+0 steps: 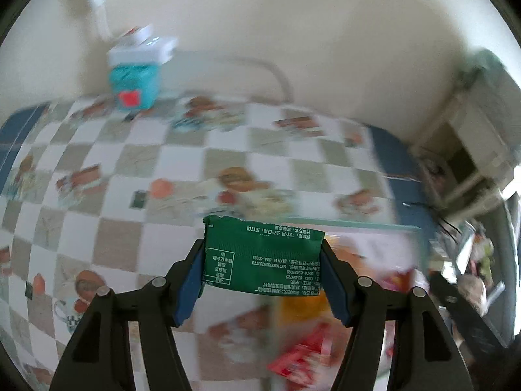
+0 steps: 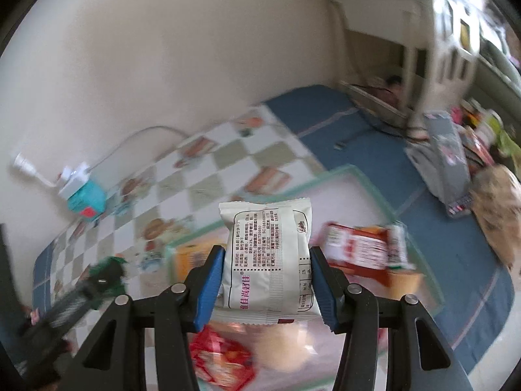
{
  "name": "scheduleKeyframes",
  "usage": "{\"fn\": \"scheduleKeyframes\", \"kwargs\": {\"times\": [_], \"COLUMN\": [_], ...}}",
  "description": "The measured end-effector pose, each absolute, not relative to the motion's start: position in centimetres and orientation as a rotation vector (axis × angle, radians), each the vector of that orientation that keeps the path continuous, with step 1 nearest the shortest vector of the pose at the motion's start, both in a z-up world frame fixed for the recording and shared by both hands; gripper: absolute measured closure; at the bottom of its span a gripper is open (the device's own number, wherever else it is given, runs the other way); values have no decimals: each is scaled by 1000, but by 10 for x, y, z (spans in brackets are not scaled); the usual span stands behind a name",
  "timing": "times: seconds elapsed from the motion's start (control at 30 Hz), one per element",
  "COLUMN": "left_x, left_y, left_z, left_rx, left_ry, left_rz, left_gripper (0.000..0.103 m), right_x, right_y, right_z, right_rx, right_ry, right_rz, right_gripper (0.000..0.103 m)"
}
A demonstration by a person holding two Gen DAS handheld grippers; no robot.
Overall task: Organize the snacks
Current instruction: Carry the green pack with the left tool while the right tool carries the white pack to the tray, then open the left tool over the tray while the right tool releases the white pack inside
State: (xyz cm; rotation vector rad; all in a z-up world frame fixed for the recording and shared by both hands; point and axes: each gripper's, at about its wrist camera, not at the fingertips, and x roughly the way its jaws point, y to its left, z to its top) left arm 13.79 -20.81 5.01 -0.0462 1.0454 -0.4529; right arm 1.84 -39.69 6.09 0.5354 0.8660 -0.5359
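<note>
A green snack packet [image 1: 263,255] with white print is pinched between the blue pads of my left gripper [image 1: 263,268], held above the checked tablecloth [image 1: 162,163]. My right gripper [image 2: 266,278] is shut on a white snack packet [image 2: 268,257] printed with black and pink text, hanging over a pale tray with a green rim [image 2: 374,189]. In that tray lie a red box [image 2: 358,249], an orange packet [image 2: 189,257] and a red packet [image 2: 221,361]. The left gripper with its green packet [image 2: 107,273] shows blurred at the lower left of the right wrist view.
A teal box with a white power strip on top [image 1: 136,75] stands by the wall, its cable [image 1: 260,65] trailing along it. A blue mat [image 2: 358,137] borders the checked cloth. Shelving [image 2: 439,49] and cluttered bags [image 2: 456,163] sit at the right.
</note>
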Motion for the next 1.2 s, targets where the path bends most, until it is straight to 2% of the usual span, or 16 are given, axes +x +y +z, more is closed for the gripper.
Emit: {"fn": "scheduleKeyframes", "kwargs": {"times": [0.33,0.63,0.83,0.87,0.93,1.0,1.1,1.2], "left_x": [91,92,94,94,95,94,91,88], "left_y": [-286,-293,-272,-266,-254,-237,-210,-181], "left_z": [53,35,43,44,46,47,44,36], "left_rx": [24,14,-44,-53,-66,-80,-95,-104], "left_ry": [1063,1133,1123,1122,1119,1111,1093,1105], "left_rz": [-655,-654,-642,-633,-605,-561,-481,-383], "left_gripper": [35,32,24,23,22,15,9,8], "right_x": [-10,-17,-18,-19,-21,-22,-26,-31], "right_y": [-429,-442,-441,-440,-437,-434,-426,-413], "right_z": [25,-2,-7,-6,-5,-2,2,4], "right_rx": [597,673,689,683,674,659,619,580], "right_ry": [962,1007,1011,1009,999,995,986,985], "right_rz": [-601,-589,-587,-592,-593,-594,-599,-592], "right_gripper": [48,47,28,22,17,1,0,0]}}
